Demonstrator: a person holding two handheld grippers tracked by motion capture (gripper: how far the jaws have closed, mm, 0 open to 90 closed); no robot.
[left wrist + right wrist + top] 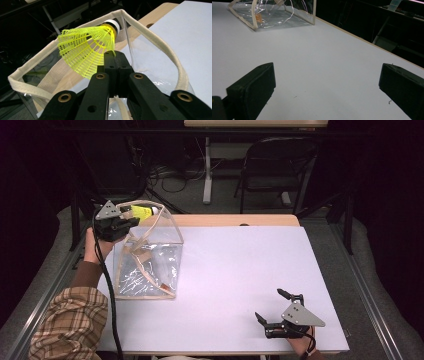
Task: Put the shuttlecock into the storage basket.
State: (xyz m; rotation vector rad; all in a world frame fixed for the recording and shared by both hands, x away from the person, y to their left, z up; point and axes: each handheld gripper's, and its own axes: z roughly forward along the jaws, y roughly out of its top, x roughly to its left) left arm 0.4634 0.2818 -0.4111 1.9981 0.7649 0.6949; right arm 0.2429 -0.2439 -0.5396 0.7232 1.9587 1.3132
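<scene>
The left gripper (pixel 115 58) clamps the skirt edge of a yellow shuttlecock (pixel 87 50) above the open mouth of the clear bag (pixel 147 265), while the right gripper (pixel 277 312) rests spread wide on the white table (pixel 240 270), well apart.

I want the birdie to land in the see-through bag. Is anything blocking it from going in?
Nothing visible blocks it. The left hand-held gripper is shut on the yellow shuttlecock by its skirt, holding it over the open top of the clear bag. The cloth rim stands wide open, with no lid or flap across it.
</scene>
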